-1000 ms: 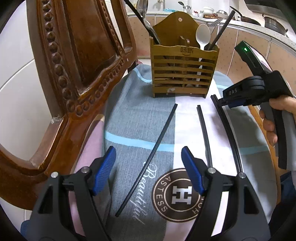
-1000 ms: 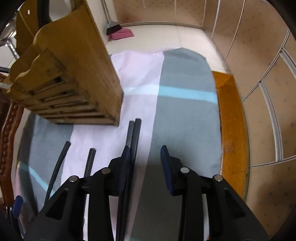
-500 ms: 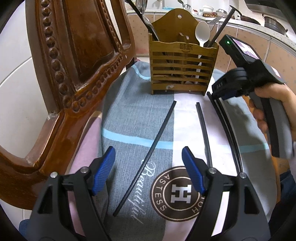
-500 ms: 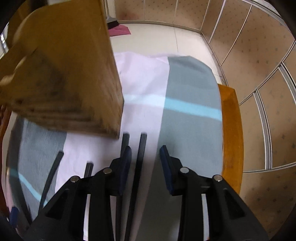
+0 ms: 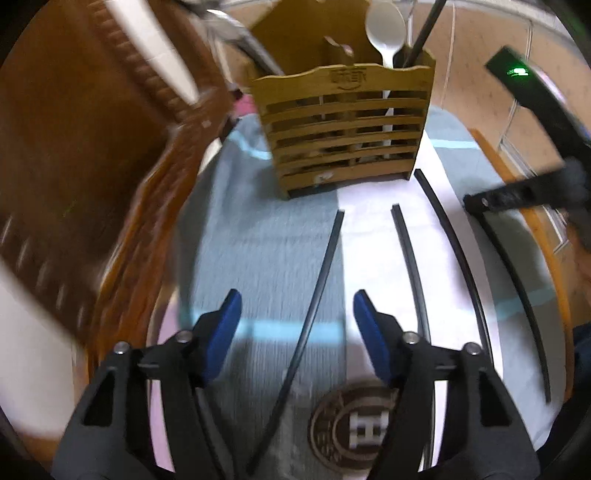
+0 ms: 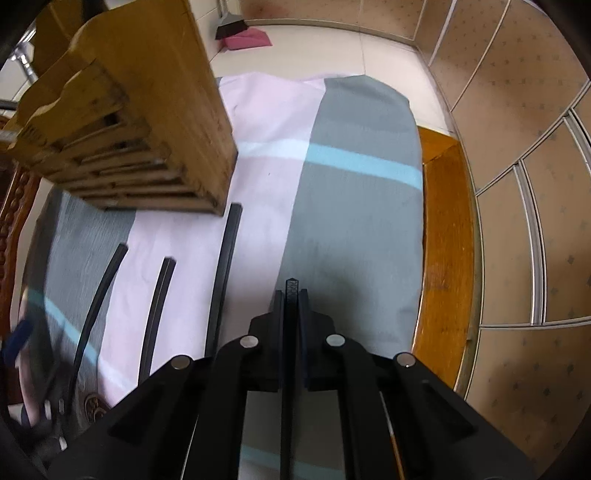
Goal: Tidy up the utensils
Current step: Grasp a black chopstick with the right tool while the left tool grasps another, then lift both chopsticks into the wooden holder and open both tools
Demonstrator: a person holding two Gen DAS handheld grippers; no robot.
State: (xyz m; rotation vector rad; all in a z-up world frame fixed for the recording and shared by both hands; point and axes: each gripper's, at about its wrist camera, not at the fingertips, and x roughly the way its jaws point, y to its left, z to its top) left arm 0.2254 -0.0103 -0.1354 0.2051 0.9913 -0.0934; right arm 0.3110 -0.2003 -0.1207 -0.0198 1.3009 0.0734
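A slatted wooden utensil holder point(image 5: 347, 129) is stood upright at the far end of a grey, pink and light-blue striped cloth point(image 6: 354, 206), so its open top can be reached from above. A white plastic spoon point(image 5: 386, 29) and a dark stick are already stood in its right compartment; other handles at its left are too blurred to name.

Four thin black chopsticks are seen loose, laid roughly lengthwise toward the holder. One black chopstick point(image 6: 291, 306) is clamped between the pads of the right gripper point(image 6: 291, 295); its jaws have just been closing and are now nearly together on the stick, near its thick end, probably so the tip can hang down for dropping in. In the left wrist view that stick point(image 5: 517, 280) is seen slanting down from the right gripper.

The left gripper point(image 5: 295, 321) is held over the leftmost black chopstick point(image 5: 314, 306), which lies between its blue pads without being touched. Its jaws have just been closing somewhat but stand moderately wide, nothing gripped. Straddling is judged to be a line-up for the next pick. Two more black chopsticks point(image 5: 410, 266) point(image 5: 454, 251) are left lying between, apart from each other.
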